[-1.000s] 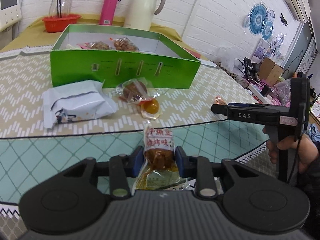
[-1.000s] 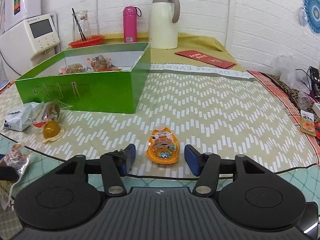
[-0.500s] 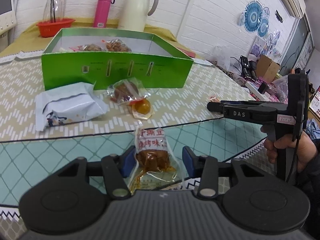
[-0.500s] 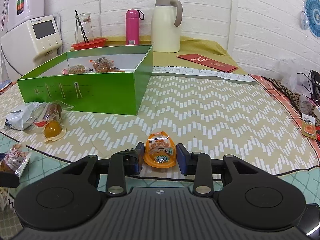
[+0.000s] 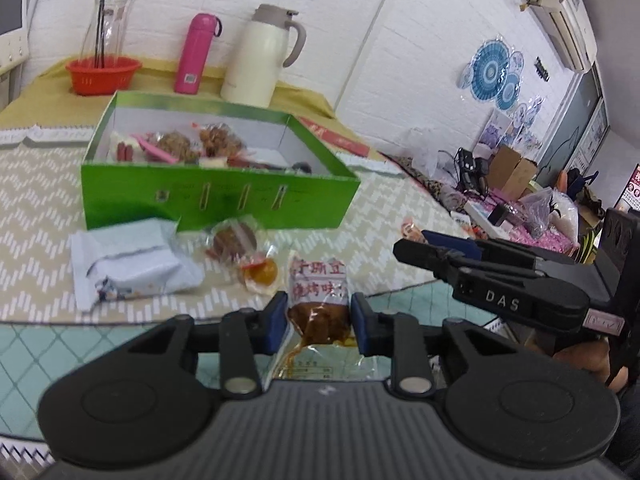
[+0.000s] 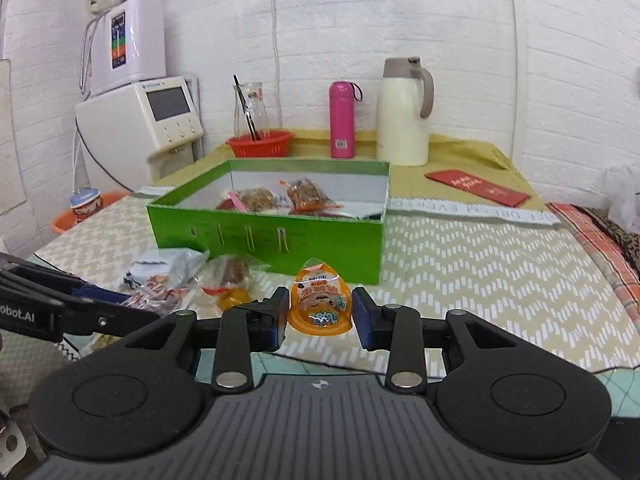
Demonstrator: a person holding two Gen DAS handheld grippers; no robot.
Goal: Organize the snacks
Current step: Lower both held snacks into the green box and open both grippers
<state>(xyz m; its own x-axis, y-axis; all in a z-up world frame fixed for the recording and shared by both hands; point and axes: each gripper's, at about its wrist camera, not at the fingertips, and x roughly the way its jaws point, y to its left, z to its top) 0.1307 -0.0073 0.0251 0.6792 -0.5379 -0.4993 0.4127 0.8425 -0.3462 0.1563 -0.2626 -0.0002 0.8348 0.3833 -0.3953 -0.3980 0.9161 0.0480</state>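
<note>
I see a table (image 6: pixel 480 280) under a beige zigzag cloth (image 5: pixel 36 184) — on it sit the green box (image 6: pixel 280 236), a pale blue packet (image 5: pixel 132 264), a clear-wrapped brown snack (image 5: pixel 234 240) and an orange jelly (image 5: pixel 262 274) — all close together.

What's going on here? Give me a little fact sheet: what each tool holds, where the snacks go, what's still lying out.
left tool: shut on meat snack packet, lifted off the table
right tool: shut on orange jelly cup, also lifted
container: green box, open, several wrapped snacks inside
still out: white pouch, clear-wrapped brown snack, small orange jelly, all in front of the box
behind box: pink bottle, cream jug, red basket
</note>
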